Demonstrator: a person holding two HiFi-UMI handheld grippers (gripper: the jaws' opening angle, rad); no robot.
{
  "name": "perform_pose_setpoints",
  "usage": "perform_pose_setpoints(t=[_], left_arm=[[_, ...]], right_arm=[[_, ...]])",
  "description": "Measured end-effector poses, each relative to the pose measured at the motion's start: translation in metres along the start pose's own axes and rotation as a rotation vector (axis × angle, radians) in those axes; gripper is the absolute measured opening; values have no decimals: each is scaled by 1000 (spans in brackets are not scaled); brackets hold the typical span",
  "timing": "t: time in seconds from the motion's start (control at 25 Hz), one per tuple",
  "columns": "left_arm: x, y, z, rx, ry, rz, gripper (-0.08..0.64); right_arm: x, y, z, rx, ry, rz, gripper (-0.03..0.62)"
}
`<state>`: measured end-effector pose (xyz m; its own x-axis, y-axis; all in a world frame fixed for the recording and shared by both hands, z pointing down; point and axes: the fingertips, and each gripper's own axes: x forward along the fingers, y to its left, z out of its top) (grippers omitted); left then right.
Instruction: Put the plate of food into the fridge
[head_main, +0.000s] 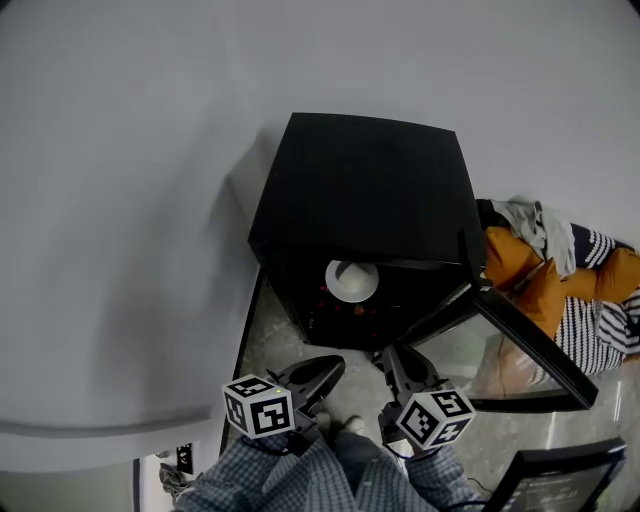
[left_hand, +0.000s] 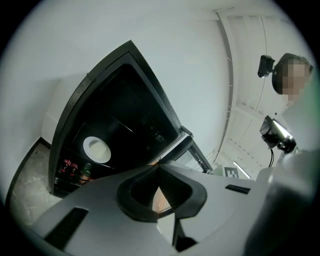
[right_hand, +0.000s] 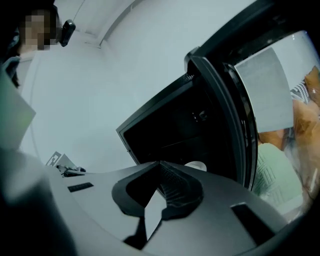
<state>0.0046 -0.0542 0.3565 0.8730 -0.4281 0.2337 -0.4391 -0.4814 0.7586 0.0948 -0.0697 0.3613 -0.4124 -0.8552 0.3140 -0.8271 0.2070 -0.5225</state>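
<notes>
We see the jaws of the left gripper (left_hand: 159, 169) and of the right gripper (right_hand: 160, 166) closed together, holding nothing. The plate (head_main: 352, 279) sits inside the open fridge (head_main: 370, 190), at frame centre.
</notes>
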Motion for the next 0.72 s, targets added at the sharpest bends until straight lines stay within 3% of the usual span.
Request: perform_pose_setpoints(t=[0.2,0.56,0.72], left_arm=[[-7,-29,15,40,-20,-26,7],[-5,-28,33,101,-67,-5,8],[-4,-32,31,95,-64,-16,8]], right_arm=[[-22,17,29,-26,-65,20,8],[-20,26,42,-74,-107,46,6],[-21,28,48,-87,-119,50,6]])
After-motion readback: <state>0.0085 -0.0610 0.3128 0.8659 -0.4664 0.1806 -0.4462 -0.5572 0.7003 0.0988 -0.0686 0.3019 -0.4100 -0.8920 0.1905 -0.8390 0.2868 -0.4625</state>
